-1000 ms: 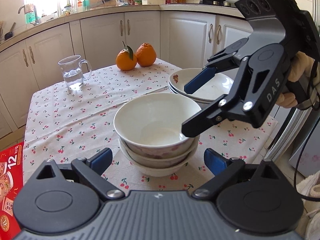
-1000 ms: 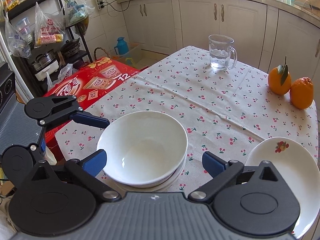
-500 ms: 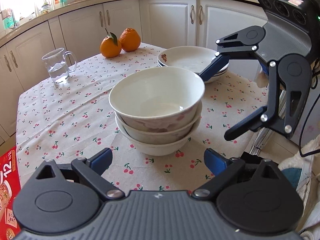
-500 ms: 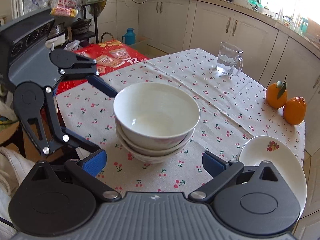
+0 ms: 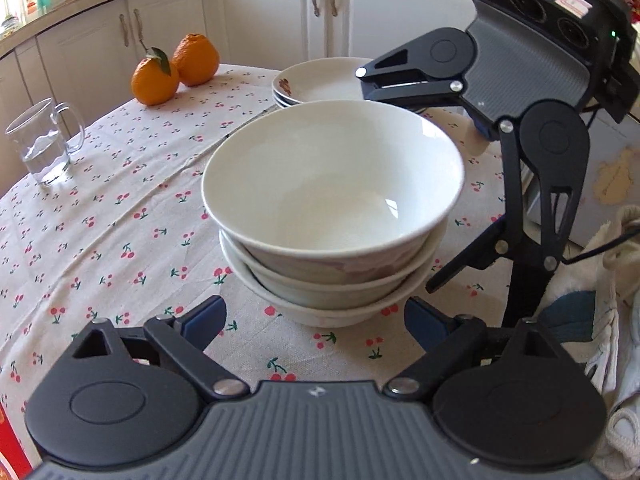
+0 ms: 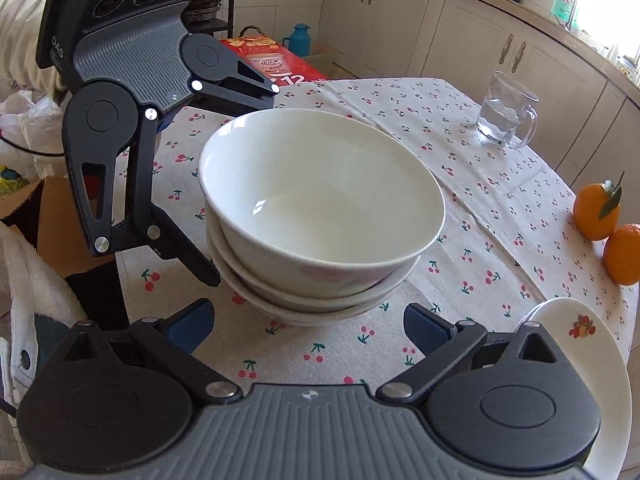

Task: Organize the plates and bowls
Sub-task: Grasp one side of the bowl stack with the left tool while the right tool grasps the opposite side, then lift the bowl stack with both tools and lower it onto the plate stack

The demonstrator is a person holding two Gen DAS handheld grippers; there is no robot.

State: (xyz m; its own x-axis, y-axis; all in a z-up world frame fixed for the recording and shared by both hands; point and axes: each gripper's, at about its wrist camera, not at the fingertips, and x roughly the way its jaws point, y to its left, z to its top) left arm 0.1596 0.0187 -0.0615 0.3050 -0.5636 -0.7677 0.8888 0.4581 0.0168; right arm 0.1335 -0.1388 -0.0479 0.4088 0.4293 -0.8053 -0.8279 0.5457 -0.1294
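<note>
Three white bowls (image 5: 336,208) sit nested in a stack on the cherry-print tablecloth (image 5: 120,216). My left gripper (image 5: 316,320) is low at the near side of the stack. Its jaws are closing, with the bottom bowl's base between the blue pads (image 5: 204,316), which stand clear of it. My right gripper (image 5: 396,182) comes in from the right, one finger behind the top rim, the other low by the stack's side. In the right wrist view the bowls (image 6: 320,200) lie just beyond the right gripper (image 6: 310,326), which is open and not touching. The left gripper (image 6: 244,184) straddles their left side.
A stack of white plates (image 5: 320,80) with a fruit motif stands behind the bowls, near the table edge (image 6: 576,344). Two oranges (image 5: 176,68) and a glass mug of water (image 5: 44,148) are further back. A red box (image 6: 276,60) lies on the floor beyond the table.
Both grippers have sunk toward the bowl stack and rolled, so that each now straddles it from its own side. The bowls have not moved.
</note>
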